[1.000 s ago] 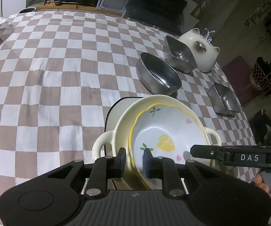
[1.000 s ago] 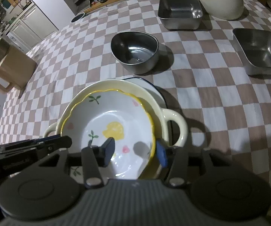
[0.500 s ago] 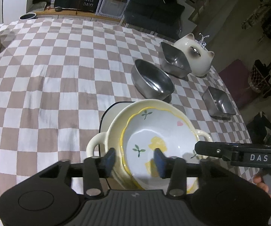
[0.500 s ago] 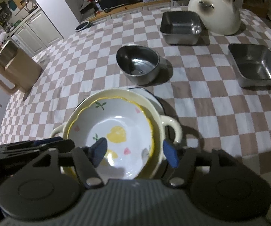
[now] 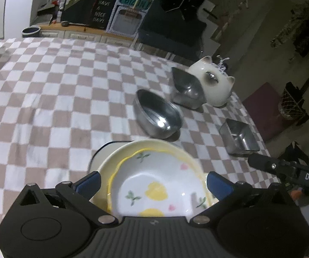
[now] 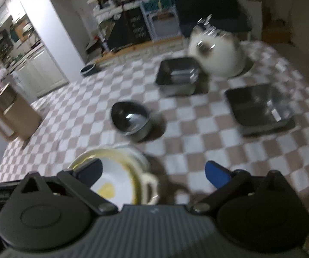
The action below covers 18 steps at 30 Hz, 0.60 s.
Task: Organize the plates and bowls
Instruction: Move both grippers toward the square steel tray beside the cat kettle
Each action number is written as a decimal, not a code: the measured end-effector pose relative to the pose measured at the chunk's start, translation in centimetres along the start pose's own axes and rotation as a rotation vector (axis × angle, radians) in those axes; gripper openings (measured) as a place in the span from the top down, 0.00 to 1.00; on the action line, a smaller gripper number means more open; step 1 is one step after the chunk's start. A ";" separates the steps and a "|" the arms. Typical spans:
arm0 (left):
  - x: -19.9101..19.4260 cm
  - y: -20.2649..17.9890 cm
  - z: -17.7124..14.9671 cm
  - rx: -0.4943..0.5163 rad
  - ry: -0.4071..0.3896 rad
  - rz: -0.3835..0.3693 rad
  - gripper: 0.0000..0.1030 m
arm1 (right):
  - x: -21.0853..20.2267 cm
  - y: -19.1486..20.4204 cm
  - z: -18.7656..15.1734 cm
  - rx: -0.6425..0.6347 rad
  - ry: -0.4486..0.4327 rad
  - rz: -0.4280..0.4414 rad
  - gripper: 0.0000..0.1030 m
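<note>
A white flowered bowl with a yellow rim (image 5: 154,185) sits nested in a cream two-handled dish (image 5: 154,145), which rests on a dark-rimmed white plate (image 5: 99,152). My left gripper (image 5: 153,183) is wide open and empty, its blue-padded fingers apart above the stack. My right gripper (image 6: 153,172) is also wide open and empty, to the right of the stack (image 6: 120,172). A round steel bowl (image 5: 157,116) stands behind the stack, and two square steel bowls (image 5: 186,89) (image 5: 239,136) lie further right.
A cat-shaped ceramic jar (image 5: 213,82) stands at the far right table edge behind the square bowl. A tan pitcher (image 6: 12,116) stands at the far left. The checkered tablecloth (image 5: 57,90) stretches to the left. The right view is motion-blurred.
My left gripper opened, let go of the flowered bowl's rim and drew back. My right gripper opened wider and moved right, away from the stack.
</note>
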<state>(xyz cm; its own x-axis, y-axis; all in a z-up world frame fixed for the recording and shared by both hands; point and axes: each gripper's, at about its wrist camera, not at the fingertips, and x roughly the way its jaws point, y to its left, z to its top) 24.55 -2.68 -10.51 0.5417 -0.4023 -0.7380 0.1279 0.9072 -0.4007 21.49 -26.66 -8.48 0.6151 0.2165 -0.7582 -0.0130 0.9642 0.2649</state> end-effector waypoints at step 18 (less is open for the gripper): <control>5.9 -8.6 3.2 0.091 -0.021 -0.104 0.00 | 1.8 -12.3 4.0 0.102 -0.234 -0.221 0.00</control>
<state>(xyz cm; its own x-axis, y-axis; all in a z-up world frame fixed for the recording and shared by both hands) 29.32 -12.41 -9.65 0.5383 -0.4932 -0.6834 0.2588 0.8684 -0.4229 25.90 -38.75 -10.72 0.7583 -0.0487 -0.6501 0.2129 0.9610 0.1763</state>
